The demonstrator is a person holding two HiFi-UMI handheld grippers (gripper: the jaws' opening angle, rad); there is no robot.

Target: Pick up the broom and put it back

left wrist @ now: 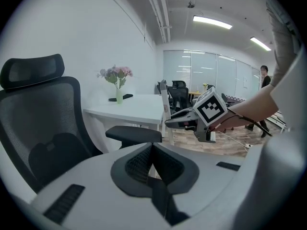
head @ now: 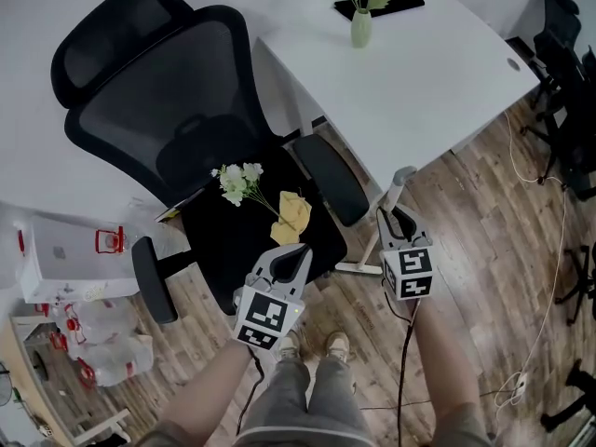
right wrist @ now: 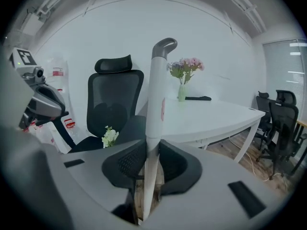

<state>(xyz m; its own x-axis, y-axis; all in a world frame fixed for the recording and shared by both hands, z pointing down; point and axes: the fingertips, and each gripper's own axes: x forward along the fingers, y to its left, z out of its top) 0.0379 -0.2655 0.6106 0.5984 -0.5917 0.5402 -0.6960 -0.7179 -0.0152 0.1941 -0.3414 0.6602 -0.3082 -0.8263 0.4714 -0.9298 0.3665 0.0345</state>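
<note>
The broom shows as a white pole with a grey hooked cap (right wrist: 164, 46). It stands upright by the corner of the white table (head: 438, 73). My right gripper (right wrist: 147, 169) is shut on the broom pole (right wrist: 154, 104), both pads pressing its sides. In the head view the right gripper (head: 395, 218) holds the pole (head: 395, 194) just below the cap; the broom's lower end is hidden. My left gripper (head: 300, 250) hovers over the front of the chair seat, shut, with nothing in it; its pads meet in the left gripper view (left wrist: 152, 150).
A black mesh office chair (head: 177, 110) stands left of the broom, with a white flower sprig (head: 238, 181) and yellow paper (head: 294, 212) on its seat. A vase of flowers (head: 361, 21) sits on the table. Bags and a box (head: 65, 259) lie at the left. Cables (head: 549, 277) run over the wooden floor.
</note>
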